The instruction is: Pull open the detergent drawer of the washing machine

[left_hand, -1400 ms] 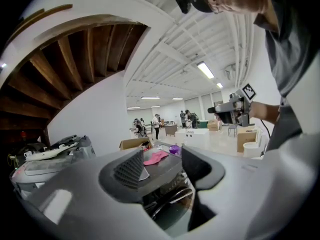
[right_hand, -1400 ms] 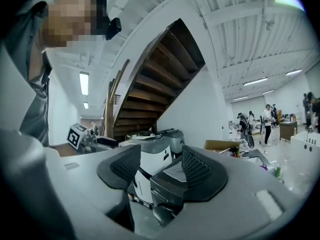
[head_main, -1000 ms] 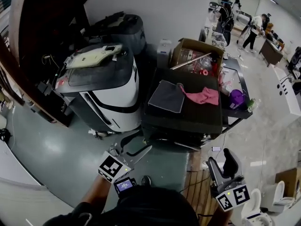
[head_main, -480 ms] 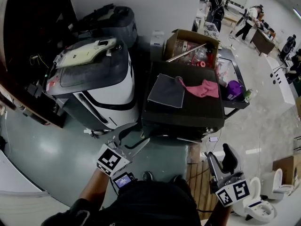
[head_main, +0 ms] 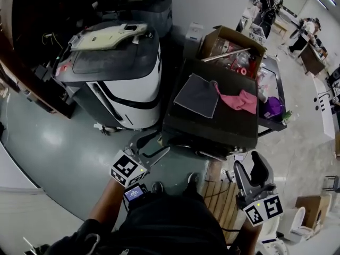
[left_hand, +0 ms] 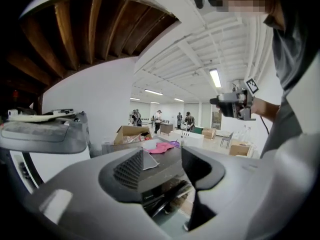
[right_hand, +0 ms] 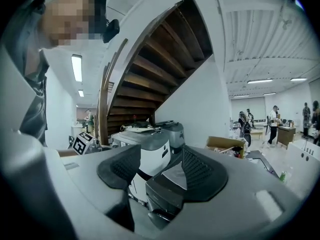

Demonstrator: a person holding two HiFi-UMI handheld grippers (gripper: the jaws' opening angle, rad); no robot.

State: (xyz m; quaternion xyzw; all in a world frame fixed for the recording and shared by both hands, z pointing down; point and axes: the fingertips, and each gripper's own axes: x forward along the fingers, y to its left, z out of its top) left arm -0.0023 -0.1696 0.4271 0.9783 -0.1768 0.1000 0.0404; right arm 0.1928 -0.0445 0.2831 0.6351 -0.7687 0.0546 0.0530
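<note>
The dark washing machine [head_main: 212, 129] stands in the middle of the head view, with a grey cloth [head_main: 197, 94] and a pink cloth [head_main: 239, 101] lying on its top. Its front face is in shadow, so I cannot make out the detergent drawer. My left gripper [head_main: 150, 147] is open, held low before the machine's front left corner and apart from it. My right gripper [head_main: 251, 170] is open too, near the front right corner. The machine [left_hand: 165, 154] shows between the jaws of the left gripper [left_hand: 162, 161], and the machine [right_hand: 162, 194] between those of the right gripper [right_hand: 161, 166]. Neither holds anything.
A white and grey appliance [head_main: 122, 84] stands to the left of the machine. An open cardboard box [head_main: 234, 49] sits behind it. A wooden pallet [head_main: 218, 190] lies on the floor at my feet. A dark staircase [head_main: 32, 36] rises at far left. People [head_main: 268, 4] stand far back right.
The head view has shifted, so the machines now sit lower and further right in frame. Both grippers stay open, low in front of the dark machine.
</note>
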